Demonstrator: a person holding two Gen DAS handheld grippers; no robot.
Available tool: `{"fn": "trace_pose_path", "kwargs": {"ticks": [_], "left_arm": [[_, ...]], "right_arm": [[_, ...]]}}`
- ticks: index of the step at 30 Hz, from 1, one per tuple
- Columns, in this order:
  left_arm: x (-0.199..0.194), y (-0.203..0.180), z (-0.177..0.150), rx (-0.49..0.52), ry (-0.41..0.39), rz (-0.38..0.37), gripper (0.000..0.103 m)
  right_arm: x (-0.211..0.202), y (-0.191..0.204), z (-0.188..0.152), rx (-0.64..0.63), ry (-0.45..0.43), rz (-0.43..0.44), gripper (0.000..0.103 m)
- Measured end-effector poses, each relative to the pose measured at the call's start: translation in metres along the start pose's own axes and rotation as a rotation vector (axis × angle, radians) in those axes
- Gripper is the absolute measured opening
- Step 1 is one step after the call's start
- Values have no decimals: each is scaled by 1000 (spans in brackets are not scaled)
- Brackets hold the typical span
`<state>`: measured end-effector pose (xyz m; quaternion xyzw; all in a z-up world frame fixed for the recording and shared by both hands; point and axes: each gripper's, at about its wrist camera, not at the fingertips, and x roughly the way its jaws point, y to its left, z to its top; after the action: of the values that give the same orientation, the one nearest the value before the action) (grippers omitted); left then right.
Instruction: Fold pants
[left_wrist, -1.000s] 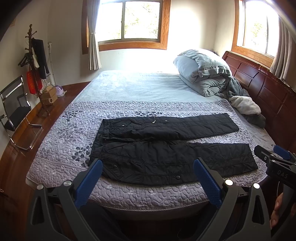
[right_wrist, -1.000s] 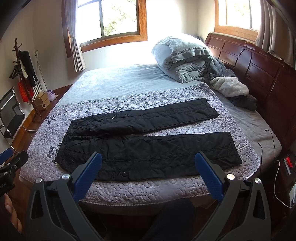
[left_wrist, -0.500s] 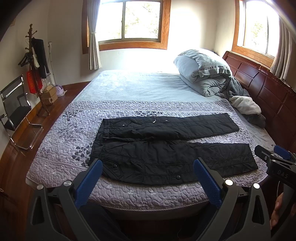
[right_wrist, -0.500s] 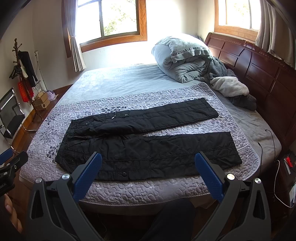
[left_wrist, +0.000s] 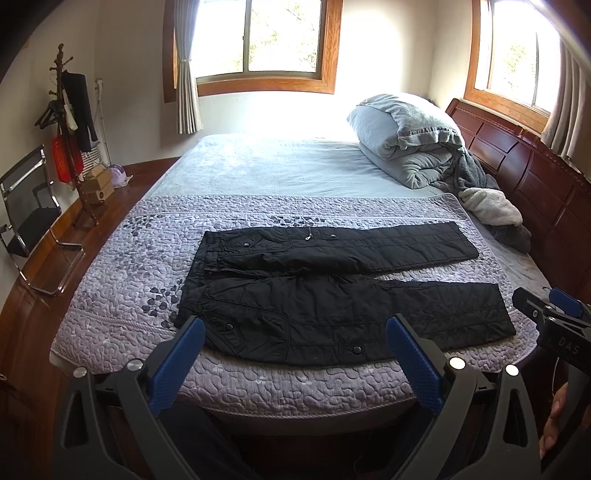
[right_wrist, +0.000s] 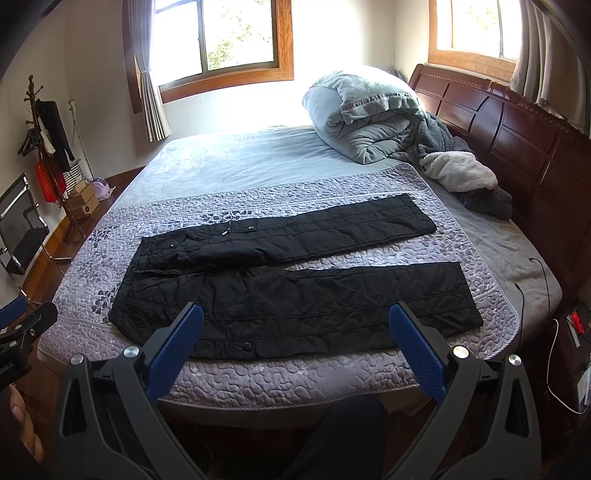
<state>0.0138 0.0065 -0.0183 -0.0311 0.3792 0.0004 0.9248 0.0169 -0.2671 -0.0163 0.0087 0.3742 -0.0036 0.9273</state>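
Observation:
Black quilted pants (left_wrist: 332, 291) lie flat on the purple quilted bedspread (left_wrist: 122, 266), waist to the left, both legs spread apart toward the right; they also show in the right wrist view (right_wrist: 295, 280). My left gripper (left_wrist: 295, 347) is open and empty, held before the bed's near edge, short of the pants. My right gripper (right_wrist: 295, 332) is open and empty, likewise short of the near leg. The right gripper shows at the right edge of the left wrist view (left_wrist: 550, 317); the left gripper shows at the left edge of the right wrist view (right_wrist: 26, 325).
A rolled grey duvet (left_wrist: 406, 144) and a fleece blanket (left_wrist: 491, 206) lie at the back right by the wooden headboard (left_wrist: 535, 177). A coat rack (left_wrist: 70, 122), boxes and a metal chair (left_wrist: 26, 210) stand left. Cables (right_wrist: 546, 295) hang at the bed's right.

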Motion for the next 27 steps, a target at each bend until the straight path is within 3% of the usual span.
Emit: {"fn": "trace_pose_path", "kwargs": {"ticks": [7, 10, 13, 15, 18, 23, 27], "left_arm": [[28, 39, -4, -73, 42, -86, 99], [42, 60, -5, -93, 45, -81, 99], [65, 87, -8, -110, 51, -76, 99], [102, 110, -10, -138, 161, -108, 99], [173, 162, -23, -276, 311, -304, 99], [283, 247, -64, -576, 542, -343, 99], [320, 279, -79, -714, 553, -295, 99]], "right_arm": [[19, -3, 1, -14, 14, -4, 101], [33, -6, 1, -11, 25, 10, 101], [65, -20, -2, 16, 77, 137, 101], [105, -38, -7, 95, 202, 234, 100], [157, -65, -18, 187, 320, 345, 100], [198, -112, -37, 315, 355, 367, 100], [210, -140, -51, 346, 334, 317, 100]]}}
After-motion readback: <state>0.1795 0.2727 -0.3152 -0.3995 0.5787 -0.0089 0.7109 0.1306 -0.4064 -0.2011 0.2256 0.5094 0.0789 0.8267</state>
